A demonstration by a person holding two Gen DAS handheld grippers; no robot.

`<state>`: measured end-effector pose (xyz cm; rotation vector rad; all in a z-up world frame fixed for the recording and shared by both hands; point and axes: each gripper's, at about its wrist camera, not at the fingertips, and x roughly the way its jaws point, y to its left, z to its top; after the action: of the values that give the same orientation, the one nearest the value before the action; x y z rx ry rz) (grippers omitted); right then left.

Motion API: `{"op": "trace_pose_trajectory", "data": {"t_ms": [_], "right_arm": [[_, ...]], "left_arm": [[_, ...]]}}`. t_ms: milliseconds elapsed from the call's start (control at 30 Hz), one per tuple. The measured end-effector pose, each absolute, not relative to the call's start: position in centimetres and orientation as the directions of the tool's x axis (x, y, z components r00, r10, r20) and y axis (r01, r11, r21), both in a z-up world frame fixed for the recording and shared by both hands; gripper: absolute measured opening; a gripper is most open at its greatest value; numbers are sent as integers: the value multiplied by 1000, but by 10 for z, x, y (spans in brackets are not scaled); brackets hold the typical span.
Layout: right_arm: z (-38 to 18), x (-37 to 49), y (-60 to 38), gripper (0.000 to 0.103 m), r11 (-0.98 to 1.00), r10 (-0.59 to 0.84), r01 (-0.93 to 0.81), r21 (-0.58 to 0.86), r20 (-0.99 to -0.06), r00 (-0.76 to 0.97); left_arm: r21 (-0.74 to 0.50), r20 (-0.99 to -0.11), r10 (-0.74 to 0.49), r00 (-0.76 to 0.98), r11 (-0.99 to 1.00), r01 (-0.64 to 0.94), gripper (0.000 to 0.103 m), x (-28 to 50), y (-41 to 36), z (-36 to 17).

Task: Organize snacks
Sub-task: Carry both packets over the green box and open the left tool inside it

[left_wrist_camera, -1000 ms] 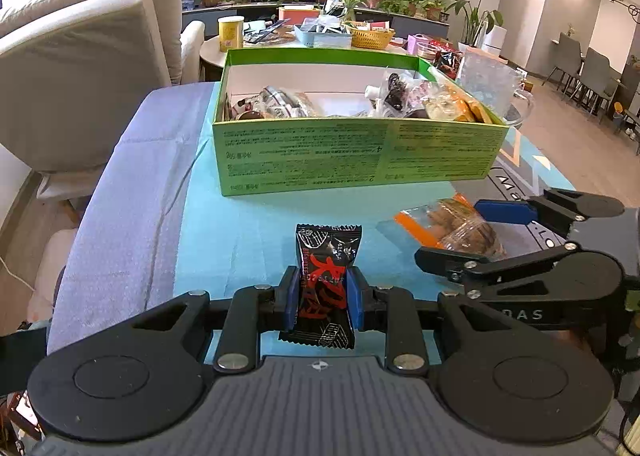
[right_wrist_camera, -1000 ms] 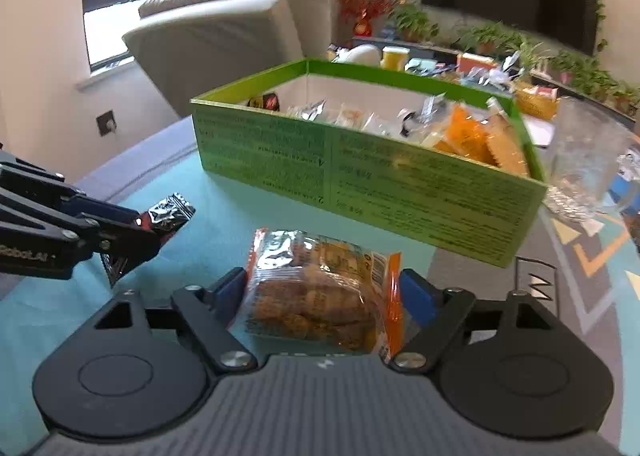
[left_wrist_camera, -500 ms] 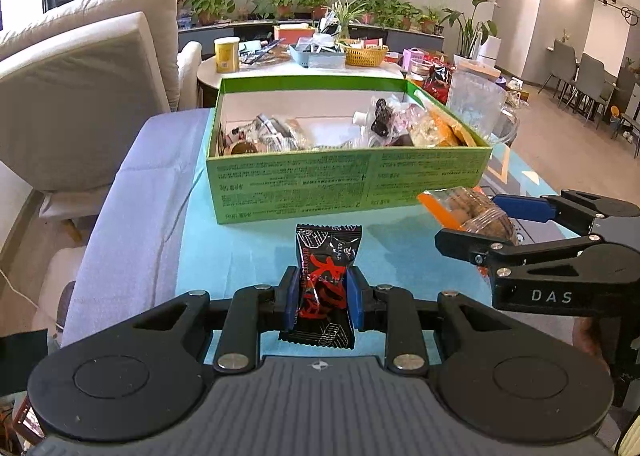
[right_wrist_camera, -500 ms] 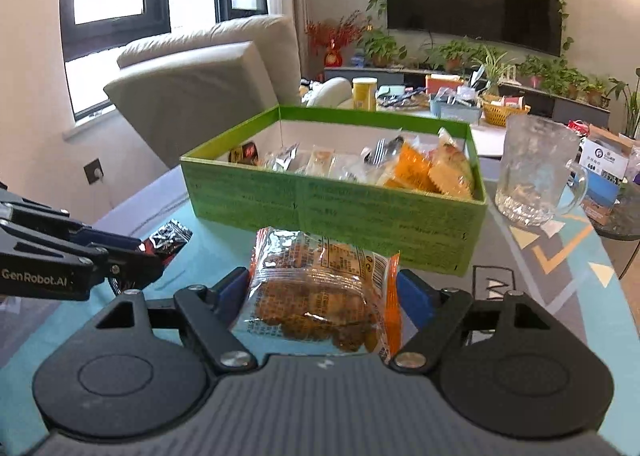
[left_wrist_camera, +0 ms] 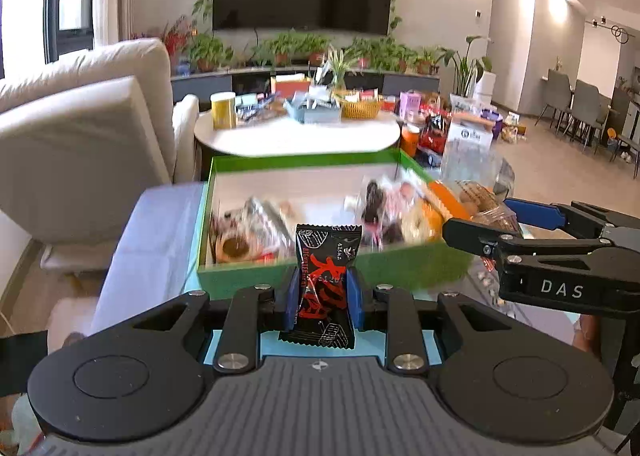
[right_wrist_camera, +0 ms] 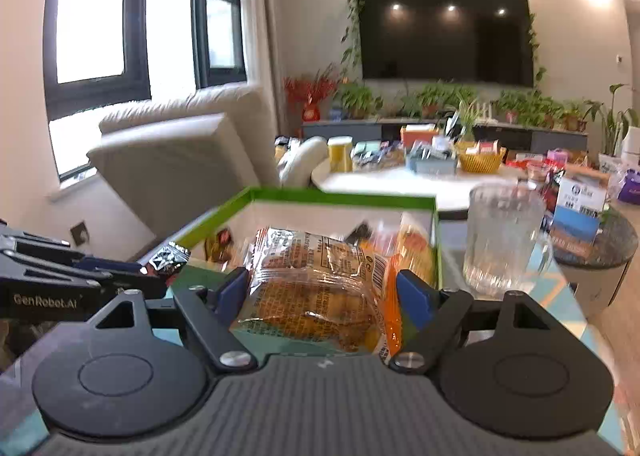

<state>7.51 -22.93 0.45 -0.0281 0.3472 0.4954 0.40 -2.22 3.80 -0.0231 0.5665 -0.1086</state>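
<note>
The snacks (left_wrist_camera: 260, 224) inside the green box (left_wrist_camera: 248, 276) were too blurry to tell apart. The black packet (left_wrist_camera: 320, 296) hid part of the box's front wall.

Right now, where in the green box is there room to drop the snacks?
The bare white floor of the green box runs along its far wall and down the middle, between the left pile and the right pile. Both piles look crowded, the right one most.
</note>
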Motion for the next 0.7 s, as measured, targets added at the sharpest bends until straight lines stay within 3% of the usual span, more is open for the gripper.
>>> {"op": "trace_pose_trajectory", "data": {"t_ms": [233,700], "right_arm": [[12,96,-225,50,891,443,-452,44,-302,844],[6,140,-208,50,888,448,-455,62,-333,829]], "left_arm": [[-46,-531,-91,843,996,79,23,33,-23,42],[-13,-543,-64,837,998,68,24,84,-19,36]]}}
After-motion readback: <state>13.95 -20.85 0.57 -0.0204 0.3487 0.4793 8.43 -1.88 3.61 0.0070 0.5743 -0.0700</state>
